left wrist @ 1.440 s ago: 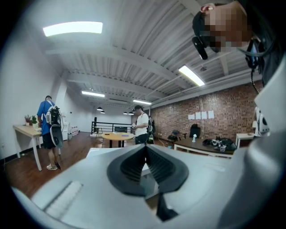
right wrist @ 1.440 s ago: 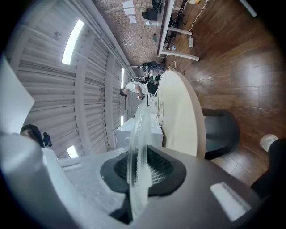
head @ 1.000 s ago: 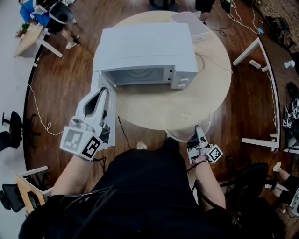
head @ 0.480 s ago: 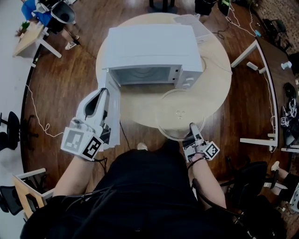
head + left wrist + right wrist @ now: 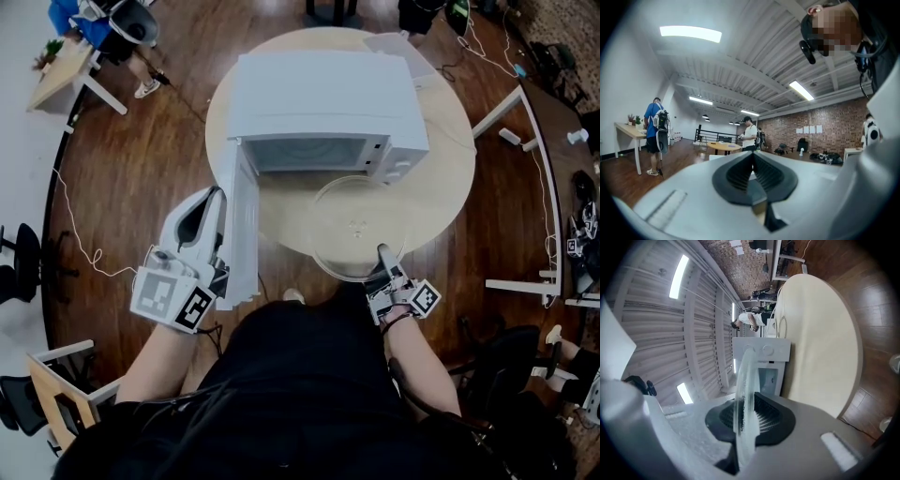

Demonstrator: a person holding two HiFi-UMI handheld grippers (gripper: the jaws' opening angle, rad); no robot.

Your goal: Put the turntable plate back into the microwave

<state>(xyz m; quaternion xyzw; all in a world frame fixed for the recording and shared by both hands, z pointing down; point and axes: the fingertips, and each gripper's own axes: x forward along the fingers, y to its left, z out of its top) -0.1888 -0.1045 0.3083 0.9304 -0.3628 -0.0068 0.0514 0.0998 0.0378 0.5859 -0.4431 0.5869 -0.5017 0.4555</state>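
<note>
The right gripper point(image 5: 382, 253) is closed on the near rim of the clear round glass turntable plate point(image 5: 356, 211) — it lies level over the round beige table point(image 5: 441, 159), just before the open white microwave point(image 5: 323, 94). The left gripper point(image 5: 214, 195) has its jaws together and empty — it is beside the white microwave door point(image 5: 244, 234).

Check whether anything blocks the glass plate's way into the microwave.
Nothing visible does. The door stands swung open to the left, nothing shows inside the cavity, and the plate, held by the right gripper, hangs just in front of the microwave.

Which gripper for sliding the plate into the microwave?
The right gripper: it grips the plate by its near rim, before the open microwave. The left gripper is shut, empty, beside the door.
</note>
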